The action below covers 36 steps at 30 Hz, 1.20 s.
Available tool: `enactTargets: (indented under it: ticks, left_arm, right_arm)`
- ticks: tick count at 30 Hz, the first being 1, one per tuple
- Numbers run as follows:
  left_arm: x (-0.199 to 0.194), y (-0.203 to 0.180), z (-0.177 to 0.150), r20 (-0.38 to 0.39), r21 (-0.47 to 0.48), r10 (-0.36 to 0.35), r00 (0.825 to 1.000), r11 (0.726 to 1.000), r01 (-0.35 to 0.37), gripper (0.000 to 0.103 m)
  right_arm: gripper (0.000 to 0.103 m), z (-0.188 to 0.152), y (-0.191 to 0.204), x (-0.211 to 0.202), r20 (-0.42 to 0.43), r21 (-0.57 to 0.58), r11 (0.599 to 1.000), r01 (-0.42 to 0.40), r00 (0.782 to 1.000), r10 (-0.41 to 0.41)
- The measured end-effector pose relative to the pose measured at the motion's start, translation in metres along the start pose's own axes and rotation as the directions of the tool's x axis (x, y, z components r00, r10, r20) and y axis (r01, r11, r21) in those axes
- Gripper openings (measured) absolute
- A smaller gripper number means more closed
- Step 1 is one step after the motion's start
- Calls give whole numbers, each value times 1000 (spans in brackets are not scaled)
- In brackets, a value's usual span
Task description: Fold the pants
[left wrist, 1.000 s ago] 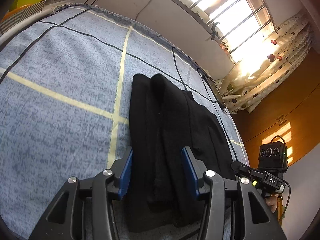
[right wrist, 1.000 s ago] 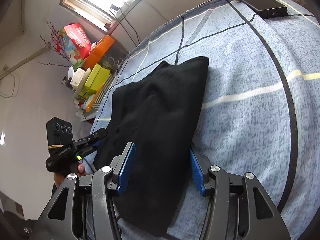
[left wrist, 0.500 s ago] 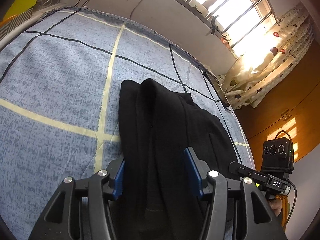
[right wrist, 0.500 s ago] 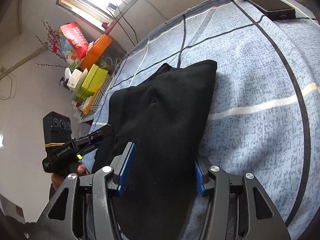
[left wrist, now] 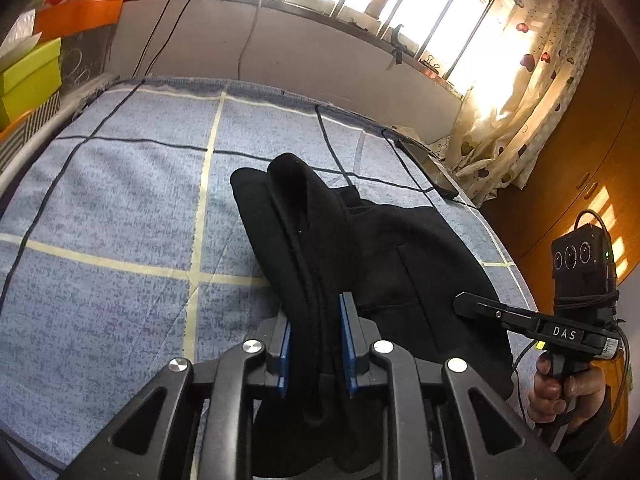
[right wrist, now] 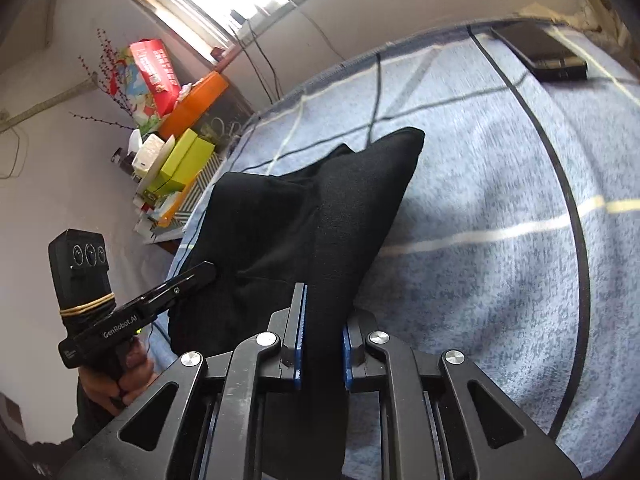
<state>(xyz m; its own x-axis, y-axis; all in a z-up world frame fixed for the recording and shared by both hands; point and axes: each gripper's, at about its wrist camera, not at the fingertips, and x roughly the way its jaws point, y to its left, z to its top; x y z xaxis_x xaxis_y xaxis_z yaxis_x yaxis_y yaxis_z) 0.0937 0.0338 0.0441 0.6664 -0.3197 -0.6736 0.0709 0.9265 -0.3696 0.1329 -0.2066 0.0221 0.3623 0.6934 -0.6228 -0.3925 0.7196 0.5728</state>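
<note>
Black pants [left wrist: 384, 256] lie folded lengthwise on a blue checked bedspread [left wrist: 120, 200]. My left gripper [left wrist: 314, 346] is closing, its blue pads pinching a bunched ridge of the near end's left side, lifted off the bed. In the right wrist view the pants [right wrist: 304, 208] rise in a raised fold toward my right gripper [right wrist: 322, 344], which is closing on the near end's right side. Each gripper shows in the other's view: the right one [left wrist: 468, 304] at the pants' right edge, the left one [right wrist: 200, 272] at their left edge.
A dark phone [right wrist: 540, 52] with a cable lies at the bed's far right corner. Boxes in green, orange and red [right wrist: 180, 128] are stacked beside the bed on the left. A wall with a window and a curtain [left wrist: 520, 100] lies beyond the bed's far edge.
Both grippers have gone from wide jaws around the flat pants to pads pressed on bunched cloth. The near end of the pants has risen off the bed.
</note>
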Motion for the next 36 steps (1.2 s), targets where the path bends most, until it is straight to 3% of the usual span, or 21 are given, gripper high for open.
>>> enactTargets:
  ticks: [10,23,32,34,36]
  left_arm:
    - [-34,12,31,87,28,24,996,999,-26,21]
    - [-27,85,79,108,12,151,983,988,-153,21]
    - [7,131,79,51,-26,164,985,986,-163,24]
    - [12,142,72,45,-51,168,985,985,-165,28]
    - [11,153,67,44,-94,136,990,987,-132,33]
  right_arm:
    - [14,28,45,2,33,-110,994,-28,999,32]
    - [14,81,86,94,-18,-166,983,-78,997,76]
    - [16,81,69,142,-75,-133,989,-58,996,48]
    - [28,80,58,149,-89,-110,993,-43,995,33]
    - [31,80,48,150,-100,-81,996,-28,995,20]
